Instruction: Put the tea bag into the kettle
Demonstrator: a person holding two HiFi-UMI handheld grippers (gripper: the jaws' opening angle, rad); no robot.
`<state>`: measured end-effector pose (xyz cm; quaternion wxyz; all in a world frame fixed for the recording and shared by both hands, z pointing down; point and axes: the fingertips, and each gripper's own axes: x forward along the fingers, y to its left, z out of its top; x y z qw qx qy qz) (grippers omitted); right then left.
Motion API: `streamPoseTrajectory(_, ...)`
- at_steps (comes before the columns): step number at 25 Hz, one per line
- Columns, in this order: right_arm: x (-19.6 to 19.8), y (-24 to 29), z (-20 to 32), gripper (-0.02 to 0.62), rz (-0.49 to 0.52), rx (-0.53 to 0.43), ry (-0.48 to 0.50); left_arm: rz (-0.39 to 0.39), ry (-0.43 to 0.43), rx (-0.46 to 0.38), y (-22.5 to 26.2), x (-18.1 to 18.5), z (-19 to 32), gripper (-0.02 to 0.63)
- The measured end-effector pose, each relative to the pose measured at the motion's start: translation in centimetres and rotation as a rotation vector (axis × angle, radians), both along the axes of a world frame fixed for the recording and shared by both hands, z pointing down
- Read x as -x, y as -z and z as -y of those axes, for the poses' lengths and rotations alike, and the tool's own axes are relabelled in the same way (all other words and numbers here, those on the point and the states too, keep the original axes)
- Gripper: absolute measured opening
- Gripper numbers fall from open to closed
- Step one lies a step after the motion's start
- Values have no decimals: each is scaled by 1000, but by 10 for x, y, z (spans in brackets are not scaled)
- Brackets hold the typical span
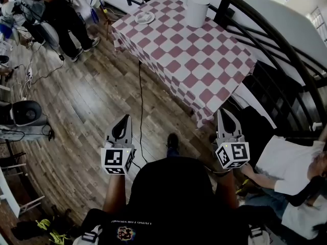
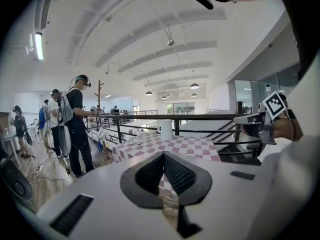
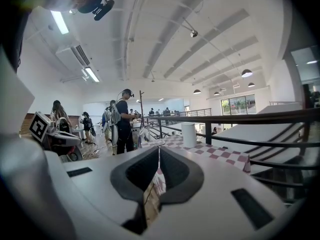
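Note:
A white kettle point(image 1: 197, 7) stands at the far side of the table with the pink-and-white checked cloth point(image 1: 204, 60). A small white saucer point(image 1: 144, 18) sits to its left with something pale on it, too small to tell. My left gripper point(image 1: 125, 117) and right gripper point(image 1: 223, 111) are held over the wooden floor, well short of the table, both pointing towards it. In the left gripper view the kettle point(image 2: 165, 130) and saucer point(image 2: 135, 142) lie far beyond the gripper point(image 2: 163, 155), whose jaws meet with nothing in them. The right gripper point(image 3: 159, 149) is shut and empty too, with the kettle point(image 3: 188, 134) far ahead.
A black railing point(image 1: 265, 29) curves round the table's far and right sides. People point(image 1: 56, 11) stand at the upper left. A seated person point(image 1: 288, 172) is close on my right. A black cable point(image 1: 140, 101) runs across the floor, and a dark round device point(image 1: 25, 112) stands at the left.

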<state>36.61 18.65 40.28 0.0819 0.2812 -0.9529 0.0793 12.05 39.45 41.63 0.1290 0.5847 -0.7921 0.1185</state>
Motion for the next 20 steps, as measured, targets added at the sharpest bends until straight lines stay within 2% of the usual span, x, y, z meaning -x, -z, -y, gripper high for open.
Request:
streamPoseTrajectory(10,17,-11,69,18,7,10,27,4,19,12,-7,9,64,8)
streamPoseTrajectory(20,27,-17,102,18,8,24,38,9,25,20,-10,17,97,8)
